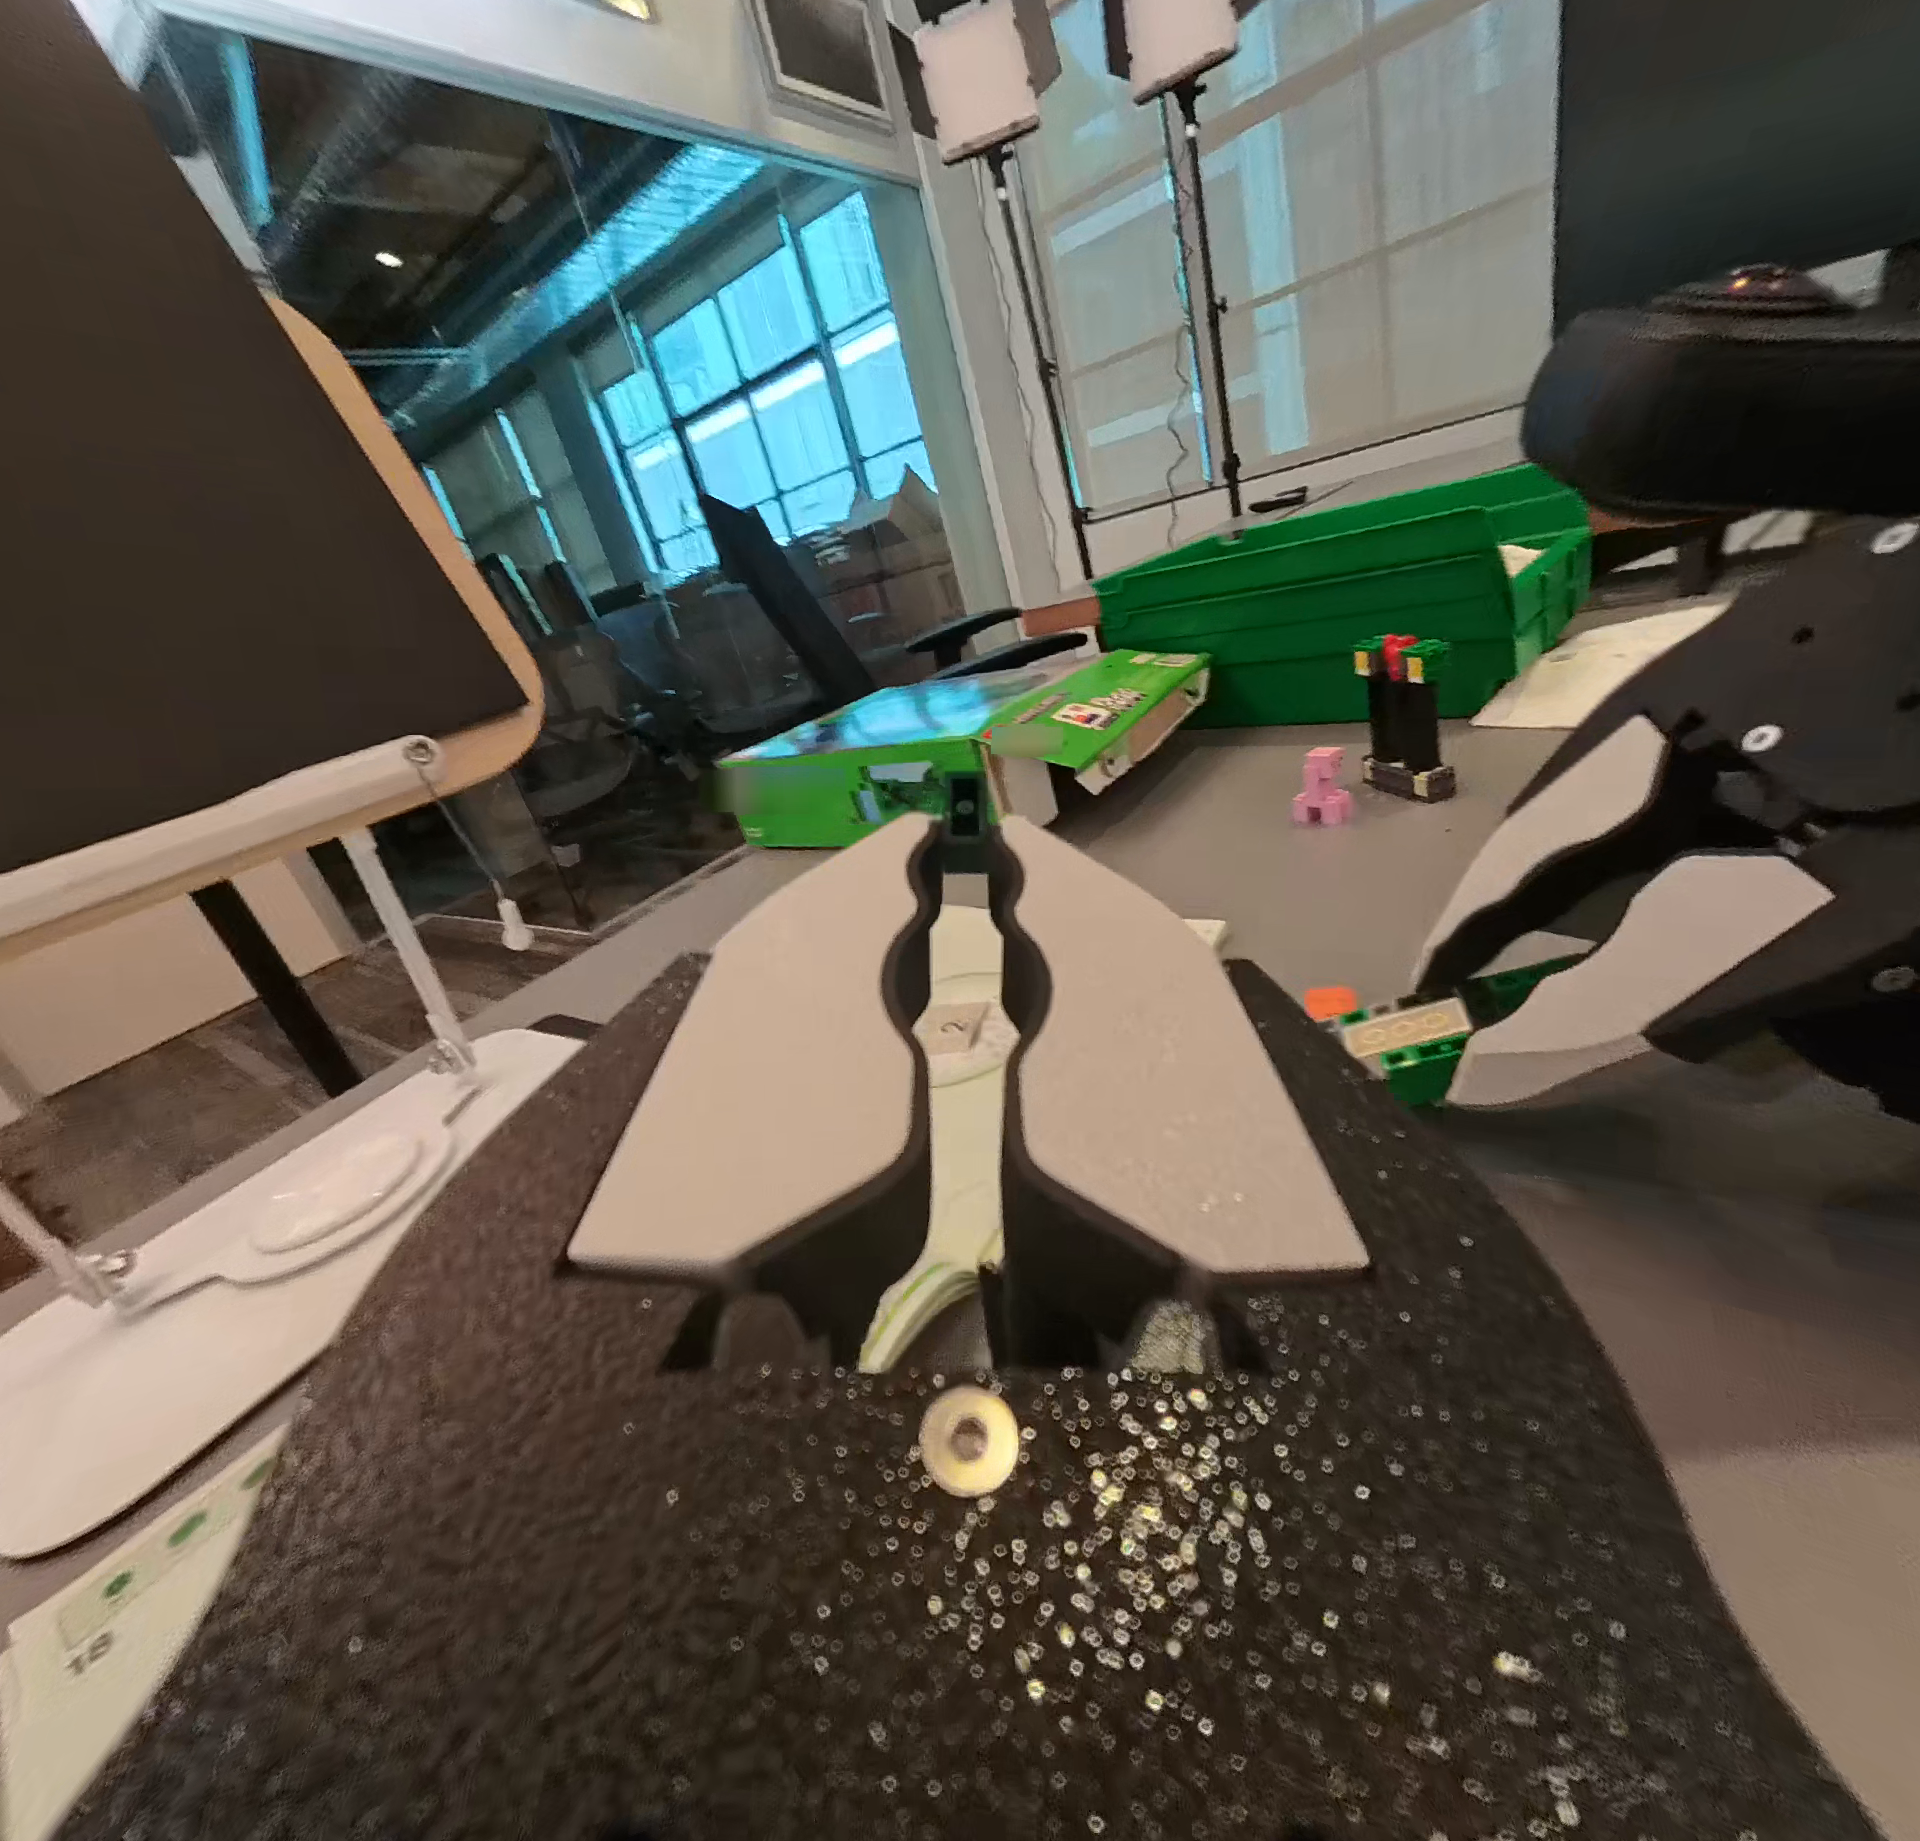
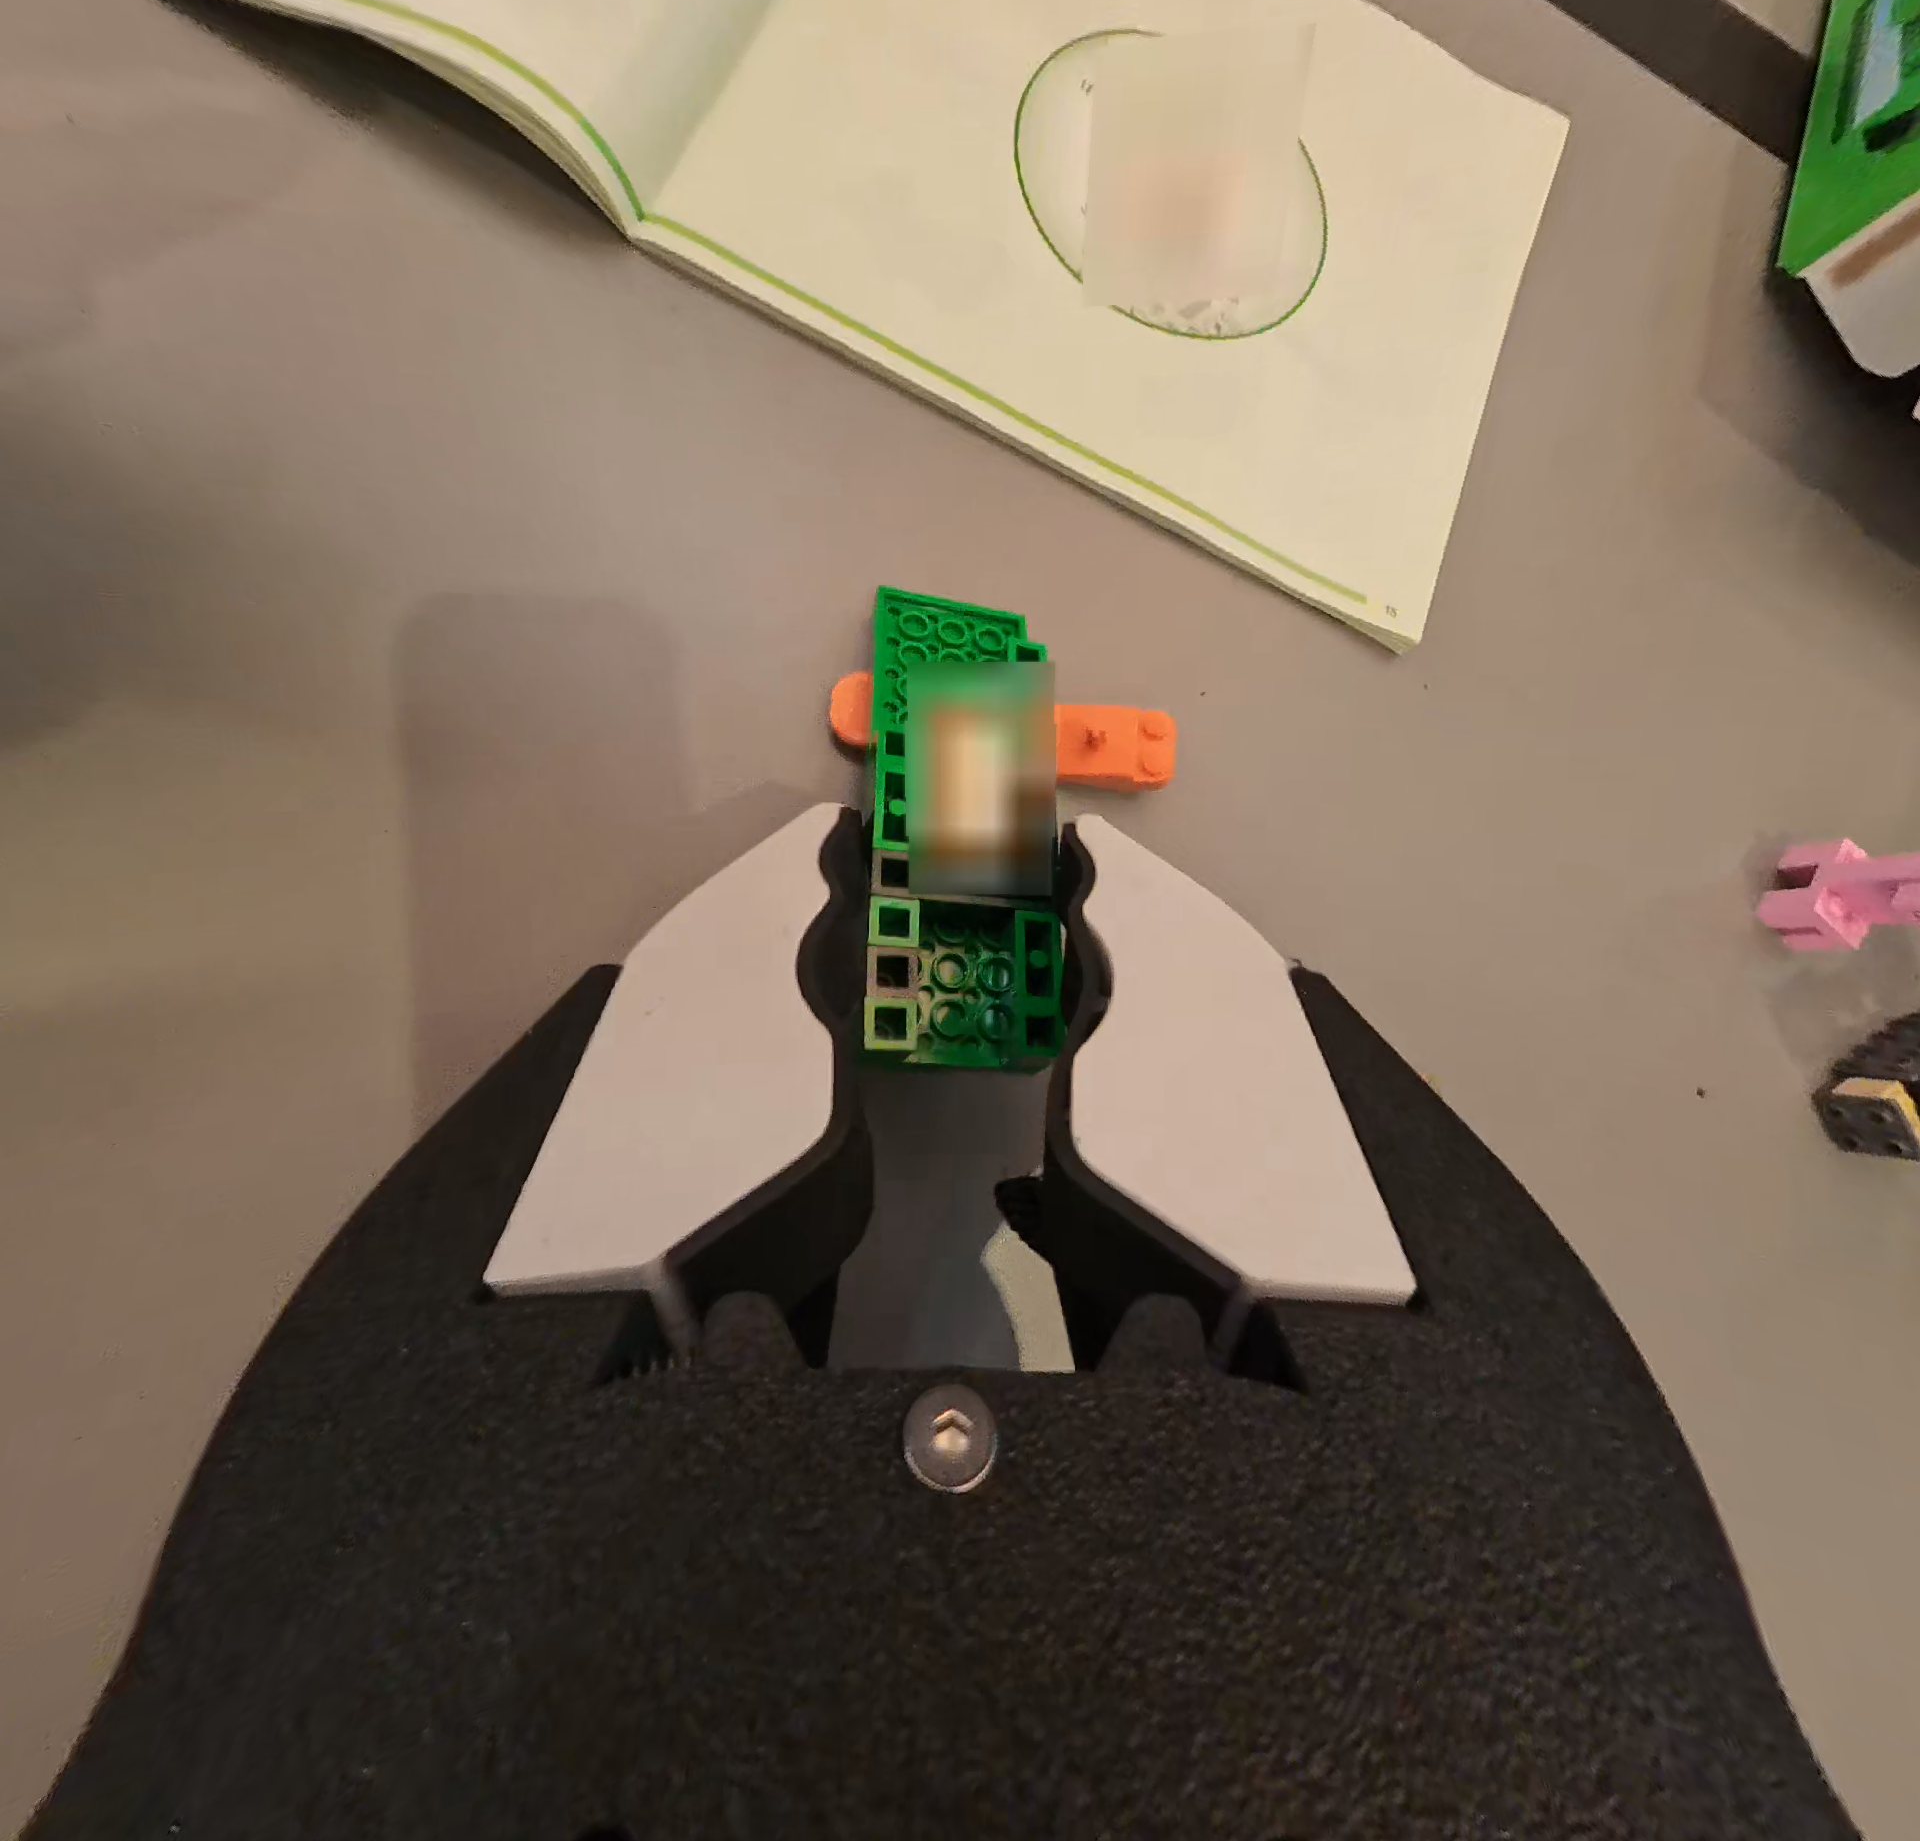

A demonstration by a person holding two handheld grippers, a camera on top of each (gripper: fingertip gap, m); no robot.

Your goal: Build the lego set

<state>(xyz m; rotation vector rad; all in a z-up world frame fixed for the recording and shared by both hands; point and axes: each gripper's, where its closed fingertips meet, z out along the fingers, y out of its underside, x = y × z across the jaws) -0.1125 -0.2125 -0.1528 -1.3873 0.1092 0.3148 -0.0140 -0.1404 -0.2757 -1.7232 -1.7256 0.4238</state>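
Note:
My left gripper [image 1: 964, 837] is held above the table, shut on a small black brick [image 1: 963, 806] pinched at its fingertips. My right gripper [image 2: 961, 830] is shut on a green brick build [image 2: 961, 996] with light green and grey side squares, gripping its sides low over the grey table. An orange brick separator [image 2: 1117, 742] lies under the build's far end. In the left wrist view the right gripper [image 1: 1455, 1028] sits to the right, with the green build [image 1: 1413, 1038] in its jaws.
An open instruction booklet [image 2: 883, 264] lies beyond the build. A pink brick figure [image 1: 1320, 789], a black brick tower [image 1: 1405, 726], a green set box [image 1: 914, 742] and green bins [image 1: 1340, 607] stand farther back. A white stand [image 1: 208, 1303] is at left. The tips of one gripper are about 15 cm away from the tips of the other.

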